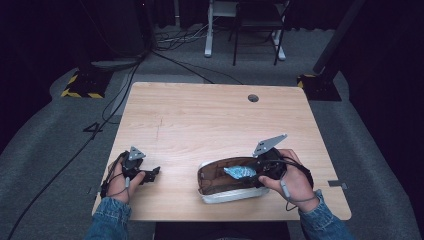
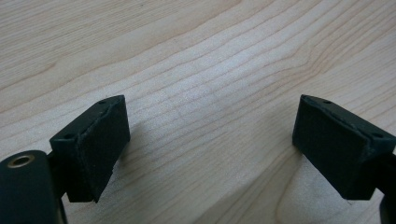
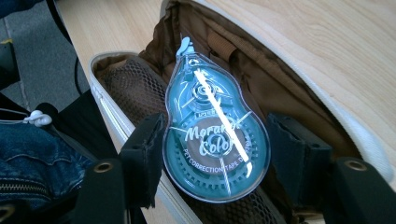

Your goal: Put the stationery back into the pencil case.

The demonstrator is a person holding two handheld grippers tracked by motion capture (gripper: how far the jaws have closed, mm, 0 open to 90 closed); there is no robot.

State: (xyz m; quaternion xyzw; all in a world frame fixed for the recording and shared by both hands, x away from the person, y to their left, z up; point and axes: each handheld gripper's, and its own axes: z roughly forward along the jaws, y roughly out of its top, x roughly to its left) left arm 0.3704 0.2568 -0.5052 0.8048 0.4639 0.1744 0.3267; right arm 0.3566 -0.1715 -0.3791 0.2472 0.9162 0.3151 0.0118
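Note:
A teal correction tape dispenser point(image 3: 205, 98), clear-cased with white lettering, sits between the jaws of my right gripper point(image 3: 217, 156), both pads against its sides. It hangs tip-first over the open mouth of a white pouch point(image 1: 227, 196) with a brown mesh lining point(image 3: 126, 84). In the high view the dispenser point(image 1: 239, 172) is above the pouch's right half, with the right gripper point(image 1: 251, 173) at the table's front right. My left gripper point(image 1: 152, 173) rests at the front left, open over bare wood point(image 2: 210, 144), nothing between its pads.
The wooden table point(image 1: 210, 120) has a round cable hole point(image 1: 253, 98) near its far edge. Cables, stand bases and chair legs lie on the grey floor beyond. A denim sleeve point(image 3: 32, 154) shows beside the pouch.

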